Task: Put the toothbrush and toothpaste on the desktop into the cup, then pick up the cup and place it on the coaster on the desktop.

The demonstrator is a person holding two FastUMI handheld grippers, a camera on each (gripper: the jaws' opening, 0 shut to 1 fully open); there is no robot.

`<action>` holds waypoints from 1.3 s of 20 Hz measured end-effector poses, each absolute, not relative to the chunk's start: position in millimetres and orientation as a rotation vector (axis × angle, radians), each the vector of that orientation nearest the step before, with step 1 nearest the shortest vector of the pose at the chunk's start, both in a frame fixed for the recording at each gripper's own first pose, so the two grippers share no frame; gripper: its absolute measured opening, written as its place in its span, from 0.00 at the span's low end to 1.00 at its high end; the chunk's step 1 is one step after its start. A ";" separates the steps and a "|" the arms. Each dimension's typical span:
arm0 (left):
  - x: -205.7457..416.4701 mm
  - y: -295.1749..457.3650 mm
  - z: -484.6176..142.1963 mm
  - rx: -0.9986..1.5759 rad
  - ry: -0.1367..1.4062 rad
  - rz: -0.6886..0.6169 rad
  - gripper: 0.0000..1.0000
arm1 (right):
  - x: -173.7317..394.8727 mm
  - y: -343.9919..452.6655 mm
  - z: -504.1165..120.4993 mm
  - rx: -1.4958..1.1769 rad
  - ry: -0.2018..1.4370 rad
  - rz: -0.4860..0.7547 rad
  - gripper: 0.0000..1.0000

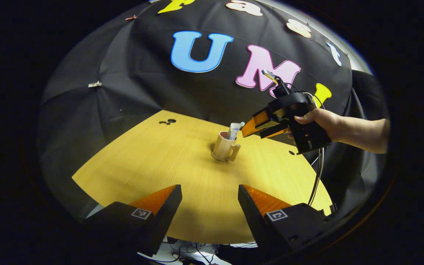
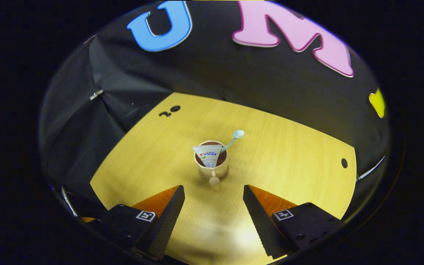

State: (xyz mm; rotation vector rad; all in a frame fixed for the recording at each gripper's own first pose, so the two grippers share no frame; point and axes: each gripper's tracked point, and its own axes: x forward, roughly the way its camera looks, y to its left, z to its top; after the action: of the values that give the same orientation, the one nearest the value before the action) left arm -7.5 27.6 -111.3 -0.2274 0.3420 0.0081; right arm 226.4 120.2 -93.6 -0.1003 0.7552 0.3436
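Left gripper [image 1: 209, 200]: fingers wide apart, empty, near of the cup [image 1: 223, 146]. Right gripper [image 2: 214, 200]: wide apart, empty, held above the cup by a hand [image 1: 317, 119]. Toothpaste [image 2: 208, 154] and toothbrush [image 2: 233, 139] stand inside; right gripper view shows the bristle head. Coaster: cannot tell.

Both views are dim overall, with the yellow table [image 2: 278, 147] the brightest area. In the right gripper view a pale glare patch sits on it at six o'clock, between the fingers [image 2: 168, 217]. Fisheye bending curves the table's edges toward the rim. Focus is fairly sharp centrally.
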 end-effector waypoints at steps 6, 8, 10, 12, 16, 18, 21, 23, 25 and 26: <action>-15.6 0.6 -75.7 -0.141 0.303 -0.108 0.97 | 155.6 70.4 -13.4 -0.026 0.537 0.220 0.99; -19.8 -2.9 -56.9 -0.134 0.283 -0.110 0.97 | 127.8 47.5 10.1 -0.022 0.428 0.163 0.99; -24.9 -4.2 -38.4 -0.122 0.250 -0.098 0.97 | 101.4 31.6 25.6 -0.044 0.316 0.109 0.99; -32.2 -2.7 -21.0 -0.097 0.211 -0.079 0.97 | 65.4 23.2 42.0 -0.018 0.226 0.069 0.99; -47.5 7.6 17.8 -0.021 0.079 -0.011 0.97 | 7.8 18.9 38.5 0.049 0.136 0.009 0.99; -55.9 5.8 31.0 -0.002 0.014 -0.004 0.97 | -13.0 14.6 28.3 0.060 0.143 -0.015 0.99; -66.9 1.6 38.1 -0.024 -0.030 -0.008 0.97 | -36.3 22.8 18.8 0.083 0.135 -0.029 0.98; -70.6 0.3 35.4 -0.040 -0.030 -0.013 0.96 | -44.7 26.2 11.4 0.074 0.134 -0.034 0.98; -70.3 3.7 31.9 -0.040 -0.021 -0.009 0.97 | -52.4 36.1 8.7 0.083 0.135 -0.015 0.99; -69.2 5.1 28.3 -0.039 -0.013 -0.007 0.97 | -52.9 41.9 7.1 0.089 0.137 0.002 0.99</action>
State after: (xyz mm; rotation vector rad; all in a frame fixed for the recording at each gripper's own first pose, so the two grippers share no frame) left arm -69.2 5.1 28.3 -0.0393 -0.0134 -0.0072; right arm -52.9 41.9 7.1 0.0894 0.1374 0.0020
